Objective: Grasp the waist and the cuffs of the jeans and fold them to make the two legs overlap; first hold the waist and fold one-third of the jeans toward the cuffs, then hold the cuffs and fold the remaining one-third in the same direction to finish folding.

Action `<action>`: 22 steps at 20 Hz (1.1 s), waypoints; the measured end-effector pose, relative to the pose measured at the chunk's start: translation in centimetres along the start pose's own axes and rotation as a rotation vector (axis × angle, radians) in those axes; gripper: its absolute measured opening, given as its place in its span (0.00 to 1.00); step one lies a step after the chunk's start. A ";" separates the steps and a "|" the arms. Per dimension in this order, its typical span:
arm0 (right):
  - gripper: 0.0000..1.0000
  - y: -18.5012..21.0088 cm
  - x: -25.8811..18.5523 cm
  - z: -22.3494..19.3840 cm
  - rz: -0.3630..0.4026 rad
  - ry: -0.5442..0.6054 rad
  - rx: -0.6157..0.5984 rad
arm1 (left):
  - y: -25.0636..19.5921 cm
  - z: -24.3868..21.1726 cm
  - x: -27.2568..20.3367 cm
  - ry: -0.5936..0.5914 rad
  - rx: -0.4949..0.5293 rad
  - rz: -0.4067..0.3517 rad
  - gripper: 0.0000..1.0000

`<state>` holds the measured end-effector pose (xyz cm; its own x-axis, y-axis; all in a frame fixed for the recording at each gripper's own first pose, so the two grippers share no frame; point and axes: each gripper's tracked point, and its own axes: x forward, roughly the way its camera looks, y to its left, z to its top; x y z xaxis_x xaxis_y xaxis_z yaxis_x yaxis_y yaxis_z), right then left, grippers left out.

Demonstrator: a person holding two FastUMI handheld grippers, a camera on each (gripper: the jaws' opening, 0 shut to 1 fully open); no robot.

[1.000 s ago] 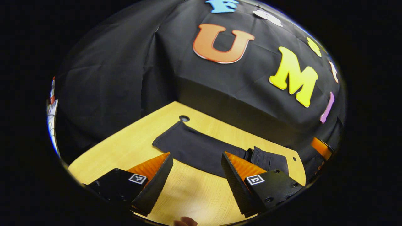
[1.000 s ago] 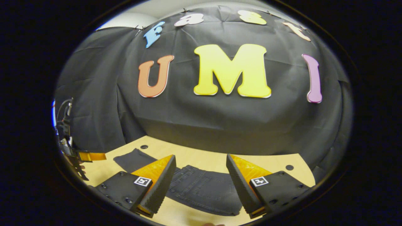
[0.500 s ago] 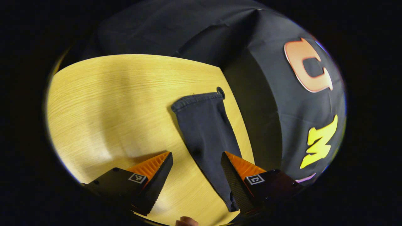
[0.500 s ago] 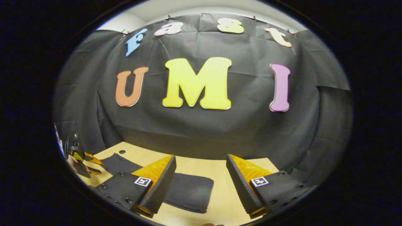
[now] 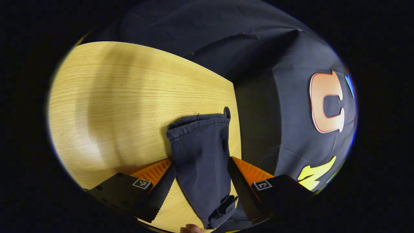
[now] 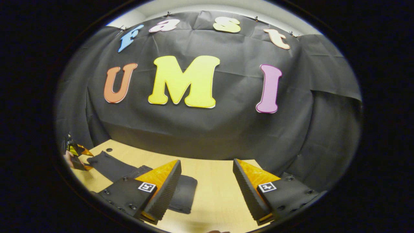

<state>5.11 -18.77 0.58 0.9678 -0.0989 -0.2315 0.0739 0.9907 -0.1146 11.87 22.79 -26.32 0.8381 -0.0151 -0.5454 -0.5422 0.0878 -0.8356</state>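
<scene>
The desk (image 5: 129, 97) carries the dark jeans (image 5: 200, 155) along its far edge, close to the black cloth wall (image 6: 200, 129). In the right gripper view the waist end (image 6: 182, 194) already lies doubled over toward the legs, so you are on the last fold: the cuffs.

Your left tongs (image 5: 202, 171) are spread, with the leg passing between the fingers and the cuffs (image 5: 197, 123) lying ahead of the tips; whether the pads touch the denim is hard to tell. Slide forward until both cuff layers sit between the pads, pinch them together, then lift and carry them over the folded waist, keeping the edges square.

Your right tongs (image 6: 207, 184) are also spread, holding nothing, above bare desk beside the folded end. Use them to pin the fold line if the denim drags.

A small dark hole (image 5: 227, 112) sits in the desk just beside the cuffs; keep the fingertip clear of it and of the wall cloth nearby.
</scene>
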 end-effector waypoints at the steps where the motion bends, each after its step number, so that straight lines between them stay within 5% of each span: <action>1: 0.99 -0.4 0.0 0.0 -0.009 0.002 -0.001 | -0.4 0.2 0.3 -0.008 -0.020 -0.011 1.00; 6: 0.99 -2.1 -0.7 -0.2 -0.044 0.027 -0.002 | 0.3 0.1 2.4 -0.020 -0.038 -0.010 0.91; 7: 0.99 -2.6 -1.0 -0.2 -0.054 0.031 -0.013 | 1.8 0.1 2.8 -0.030 -0.047 0.045 0.63; 9: 0.99 -3.9 -1.4 -0.2 -0.070 0.033 -0.023 | 1.3 0.4 3.1 -0.044 -0.087 0.019 0.07; 15: 0.99 -7.0 -1.3 0.3 -0.091 0.026 0.021 | 1.3 0.2 2.4 -0.088 0.010 0.053 0.04; 22: 0.99 -7.7 -0.1 -1.1 -0.010 0.045 0.052 | -7.0 -2.3 -1.6 -0.246 0.405 -0.020 0.04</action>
<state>4.21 -26.47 0.41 0.9552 -0.1121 -0.2740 0.0973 0.9930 -0.0669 14.21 19.87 -19.75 0.8643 0.2113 -0.4565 -0.4992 0.4724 -0.7264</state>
